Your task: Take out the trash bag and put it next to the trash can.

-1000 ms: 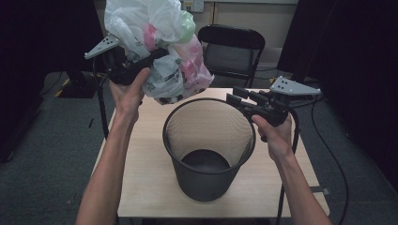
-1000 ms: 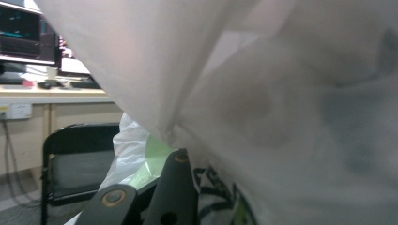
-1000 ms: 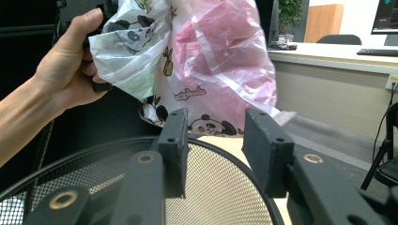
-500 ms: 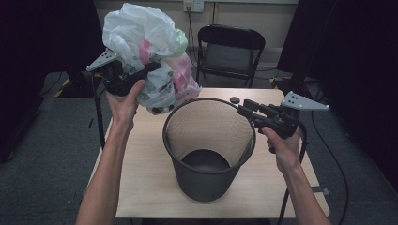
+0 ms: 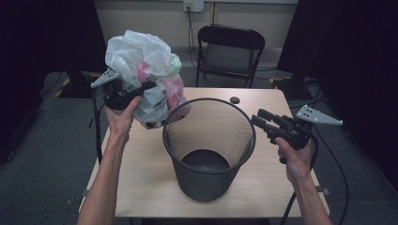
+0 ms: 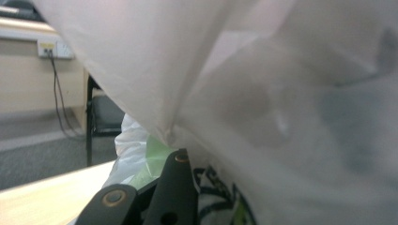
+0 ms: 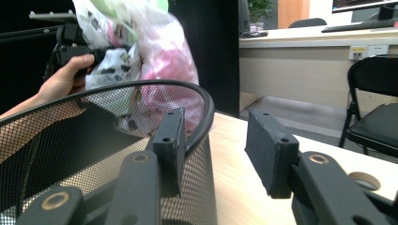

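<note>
Dark curtains close in the room on both sides, and a black folding chair [image 5: 228, 49] stands behind my light wooden desk [image 5: 141, 173]. A black mesh bin [image 5: 209, 147] sits upright at the middle of the desk. My left hand-held gripper [image 5: 141, 89] is clamped on a stuffed white plastic bag [image 5: 145, 77], held in the air above the desk's left rear part, just beside the bin's rim. Up close the bag blurs, so the exact pinch point is unclear. My right hand-held gripper [image 5: 259, 118] has its jaws parted and empty, just right of the rim.
</note>
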A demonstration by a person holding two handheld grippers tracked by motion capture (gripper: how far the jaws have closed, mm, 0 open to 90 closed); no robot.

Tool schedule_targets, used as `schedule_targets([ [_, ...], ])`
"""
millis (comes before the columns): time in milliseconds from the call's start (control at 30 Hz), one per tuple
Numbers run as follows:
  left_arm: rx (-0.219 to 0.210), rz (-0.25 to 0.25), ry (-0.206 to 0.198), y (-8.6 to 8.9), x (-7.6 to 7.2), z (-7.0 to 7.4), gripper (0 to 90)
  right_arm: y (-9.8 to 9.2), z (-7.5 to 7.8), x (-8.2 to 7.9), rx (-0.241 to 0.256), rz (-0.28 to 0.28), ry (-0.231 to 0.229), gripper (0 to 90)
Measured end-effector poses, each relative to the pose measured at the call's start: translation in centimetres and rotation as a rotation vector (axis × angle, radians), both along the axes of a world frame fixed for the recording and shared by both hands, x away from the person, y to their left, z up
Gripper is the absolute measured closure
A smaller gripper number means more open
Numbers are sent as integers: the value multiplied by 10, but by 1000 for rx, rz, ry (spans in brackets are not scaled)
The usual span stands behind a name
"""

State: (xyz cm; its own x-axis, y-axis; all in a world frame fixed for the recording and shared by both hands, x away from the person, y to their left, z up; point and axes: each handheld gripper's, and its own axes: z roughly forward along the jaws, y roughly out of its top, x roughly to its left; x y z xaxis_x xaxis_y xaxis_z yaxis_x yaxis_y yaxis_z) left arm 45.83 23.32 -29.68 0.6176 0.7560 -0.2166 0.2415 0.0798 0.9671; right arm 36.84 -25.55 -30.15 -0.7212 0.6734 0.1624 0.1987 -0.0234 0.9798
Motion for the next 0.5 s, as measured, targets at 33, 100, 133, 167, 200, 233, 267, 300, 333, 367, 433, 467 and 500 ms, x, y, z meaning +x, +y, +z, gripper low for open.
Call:
schedule_targets([
  [33, 5, 6, 10, 1, 0, -4, 826, -2, -1, -2, -5, -10, -2, 570],
  [100, 5, 12, 29, 3, 1, -12, 827, -4, -4, -3, -23, -17, 5, 569],
  [133, 8, 12, 33, 4, 1, -15, 827, -6, -7, -4, -28, -26, 12, 568],
  [167, 10, 11, 38, 4, 1, -18, 827, -7, -8, -4, -30, -27, 15, 567],
  [200, 15, 10, 47, 4, 1, -22, 827, -8, -11, -4, -34, -28, 19, 564],
  [233, 17, 11, 51, 4, 0, -25, 827, -9, -15, -4, -32, -33, 25, 560],
  [267, 30, 12, 59, 5, 0, -28, 827, -10, -17, -4, -32, -35, 31, 555],
  [300, 36, 14, 64, 5, 0, -32, 827, -10, -20, -4, -38, -35, 38, 551],
  [333, 43, 16, 68, 5, 0, -36, 827, -11, -23, -3, -41, -37, 42, 545],
  [367, 37, 13, 81, 5, 1, -40, 827, -11, -26, -3, -39, -39, 52, 540],
  [433, 42, 18, 97, 5, 2, -49, 828, -12, -31, -3, -47, -39, 62, 534],
  [467, 51, 15, 106, 5, 2, -53, 828, -12, -33, -3, -49, -39, 65, 530],
  [500, 46, 14, 115, 4, 3, -58, 828, -12, -35, -3, -47, -38, 70, 529],
])
